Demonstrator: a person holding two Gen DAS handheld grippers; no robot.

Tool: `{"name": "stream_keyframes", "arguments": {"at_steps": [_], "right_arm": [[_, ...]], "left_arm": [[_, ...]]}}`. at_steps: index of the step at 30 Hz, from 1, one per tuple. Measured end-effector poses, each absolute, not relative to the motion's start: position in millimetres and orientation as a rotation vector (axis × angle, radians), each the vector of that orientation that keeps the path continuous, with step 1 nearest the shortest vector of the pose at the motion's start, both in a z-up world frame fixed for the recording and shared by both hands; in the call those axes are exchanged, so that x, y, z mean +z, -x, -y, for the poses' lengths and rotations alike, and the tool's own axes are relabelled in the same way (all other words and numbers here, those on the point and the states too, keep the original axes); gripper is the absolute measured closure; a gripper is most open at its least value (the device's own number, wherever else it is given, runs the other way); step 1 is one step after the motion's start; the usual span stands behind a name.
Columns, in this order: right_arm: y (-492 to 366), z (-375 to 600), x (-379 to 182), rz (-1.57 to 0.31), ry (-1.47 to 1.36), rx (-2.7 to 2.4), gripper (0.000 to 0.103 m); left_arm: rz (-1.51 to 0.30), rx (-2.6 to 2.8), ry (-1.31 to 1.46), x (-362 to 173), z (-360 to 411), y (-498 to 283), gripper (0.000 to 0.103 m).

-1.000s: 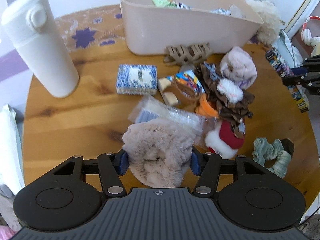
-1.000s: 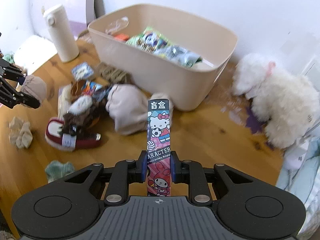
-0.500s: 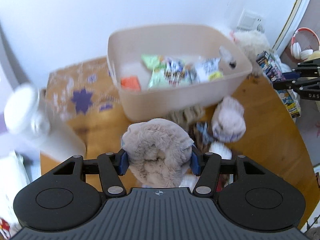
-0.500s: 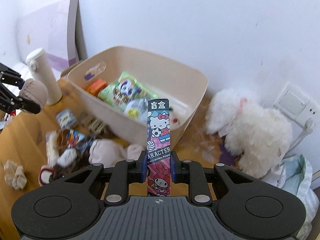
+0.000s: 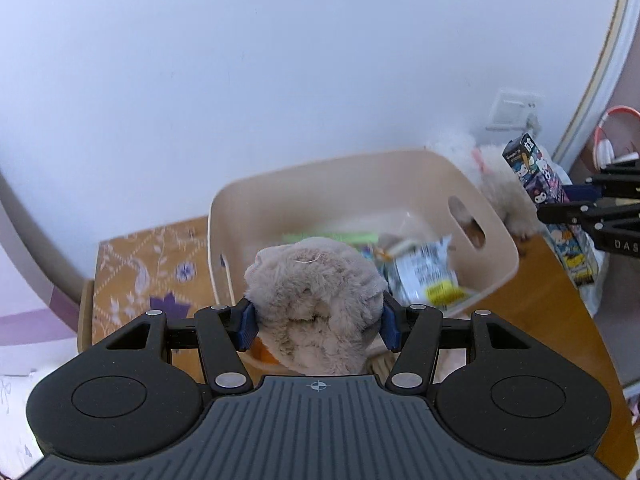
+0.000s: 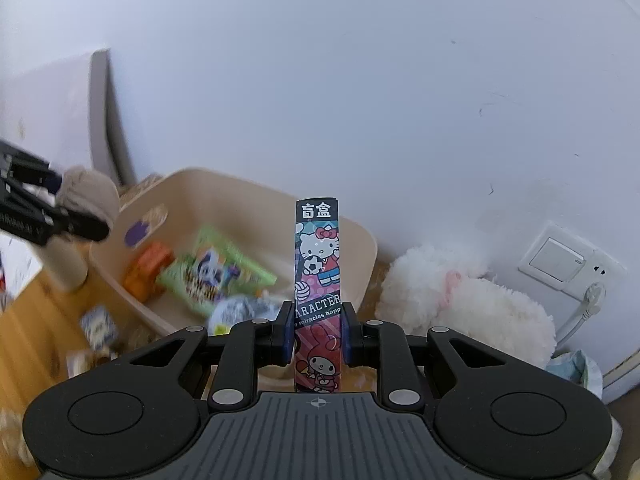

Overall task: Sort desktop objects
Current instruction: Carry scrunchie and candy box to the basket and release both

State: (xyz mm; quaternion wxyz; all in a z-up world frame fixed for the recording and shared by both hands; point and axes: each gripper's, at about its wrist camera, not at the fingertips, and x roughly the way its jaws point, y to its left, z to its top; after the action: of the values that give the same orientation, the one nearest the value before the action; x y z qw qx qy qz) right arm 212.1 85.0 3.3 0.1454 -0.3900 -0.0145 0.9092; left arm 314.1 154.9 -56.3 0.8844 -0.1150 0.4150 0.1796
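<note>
While the left gripper (image 5: 318, 316) squeezes a soft, light beige fluffy plush pouch (image 5: 316, 300) mid-body, the right gripper (image 6: 318, 328) clamps a stiff printed cartoon blind-box carton (image 6: 318, 280) low.

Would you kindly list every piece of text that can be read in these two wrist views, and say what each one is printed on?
"盲盒": top of the Hello Kitty box held in the right gripper.
"ARACTER": partly hidden, mid-box beside the gripper pads.
"miracles happ": cut off, the line below it.
"DAS": cut off, on the right gripper's body in the left wrist view.
Snack packets in the beige bin: print too blurred to read.
</note>
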Motion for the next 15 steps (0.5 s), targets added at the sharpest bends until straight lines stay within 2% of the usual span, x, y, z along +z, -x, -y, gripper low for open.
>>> {"name": "stream_keyframes", "arguments": {"at_steps": [8, 15], "right_arm": [[-183, -95, -3, -0.165, 1.021, 2.569, 0.082], [-152, -96, -16, -0.224, 0.984, 2.528, 0.082]], "left_arm": [[-0.858, 0.439, 0.257, -68, -165, -351, 0.045], [-0.903, 0.471, 0.270, -95, -169, -373, 0.045]]}}
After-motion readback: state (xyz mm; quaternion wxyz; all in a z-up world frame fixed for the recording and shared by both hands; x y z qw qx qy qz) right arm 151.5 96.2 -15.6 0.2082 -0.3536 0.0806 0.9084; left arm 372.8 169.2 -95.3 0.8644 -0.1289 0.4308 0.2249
